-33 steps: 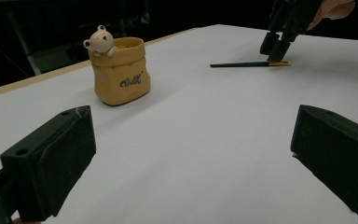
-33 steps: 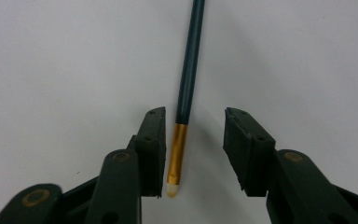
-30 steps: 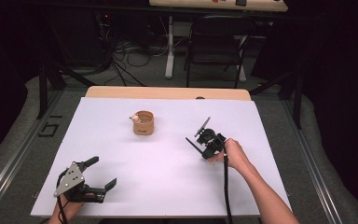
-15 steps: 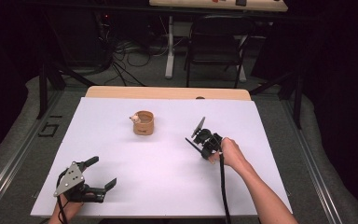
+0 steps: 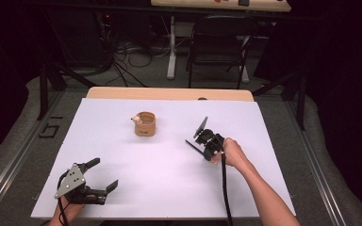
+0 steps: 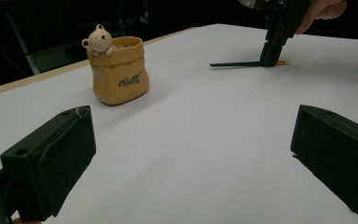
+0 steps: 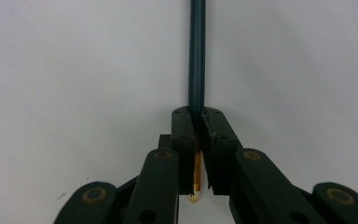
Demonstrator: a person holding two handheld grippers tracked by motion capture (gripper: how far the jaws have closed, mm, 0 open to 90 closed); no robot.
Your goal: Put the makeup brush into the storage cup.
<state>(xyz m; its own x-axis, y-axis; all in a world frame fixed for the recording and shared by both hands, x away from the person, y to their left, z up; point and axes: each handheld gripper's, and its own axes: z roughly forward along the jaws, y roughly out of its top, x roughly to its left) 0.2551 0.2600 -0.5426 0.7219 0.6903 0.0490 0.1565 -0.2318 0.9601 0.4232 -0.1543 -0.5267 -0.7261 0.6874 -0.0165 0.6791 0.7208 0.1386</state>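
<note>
Dark pencil clamped in right gripper, apparently pointing down.

A thin dark-green pencil with a bare yellowish wooden end lay flat on the white table, right of centre, clamped near that end.

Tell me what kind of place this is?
Probably a lab or recording studio, not a home: a white-covered wooden table against dark surroundings, loose black cables on grey carpet, and a black metal folding chair behind.
</note>
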